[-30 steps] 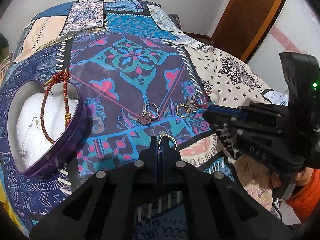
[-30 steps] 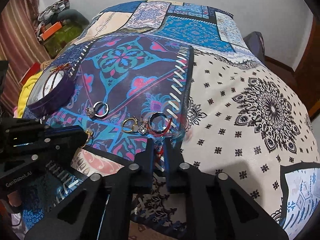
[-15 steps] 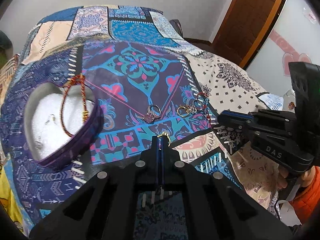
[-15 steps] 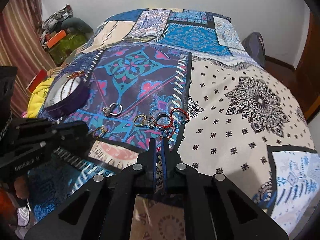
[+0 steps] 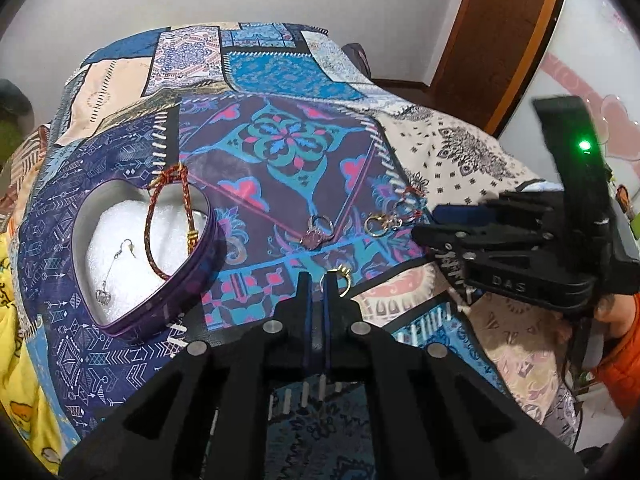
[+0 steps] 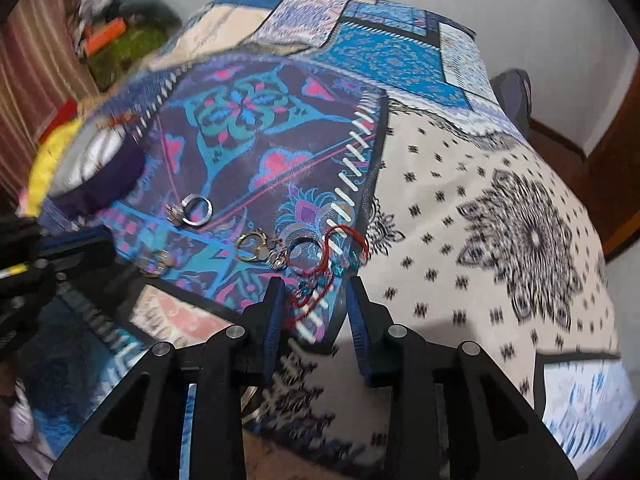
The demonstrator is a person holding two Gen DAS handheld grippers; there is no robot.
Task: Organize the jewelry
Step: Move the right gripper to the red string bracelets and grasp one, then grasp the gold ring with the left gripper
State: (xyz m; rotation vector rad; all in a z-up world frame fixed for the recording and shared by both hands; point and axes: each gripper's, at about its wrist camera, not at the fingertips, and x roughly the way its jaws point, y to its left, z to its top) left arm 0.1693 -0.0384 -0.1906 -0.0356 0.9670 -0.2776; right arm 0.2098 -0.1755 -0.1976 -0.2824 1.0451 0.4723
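Observation:
My left gripper point(image 5: 316, 280) is shut on a small gold ring point(image 5: 339, 276), held above the patterned bedspread. A purple heart-shaped tin point(image 5: 132, 248) lies to the left; it holds a red braided bracelet point(image 5: 168, 216) and a silver earring point(image 5: 114, 264). A silver stone ring point(image 5: 318, 230), a gold ring point(image 5: 376, 226) and more rings lie ahead. My right gripper point(image 6: 316, 292) is open, its fingers either side of a red string bracelet point(image 6: 320, 268) on the cloth. The silver ring point(image 6: 194, 210), gold ring point(image 6: 250, 246) and a dark ring point(image 6: 304, 250) lie just beyond. The tin point(image 6: 100, 168) sits at far left.
The bedspread point(image 5: 280, 152) covers a bed that falls away on all sides. A brown door point(image 5: 500, 32) stands at the back right. Yellow cloth point(image 5: 16, 320) lies at the left edge. Clutter point(image 6: 116, 44) sits on the floor at the far left.
My right gripper has opened, and the red string bracelet it was shut on now lies between its fingers. My left gripper, with the gold ring, has drawn back and higher; the tin looks farther off.

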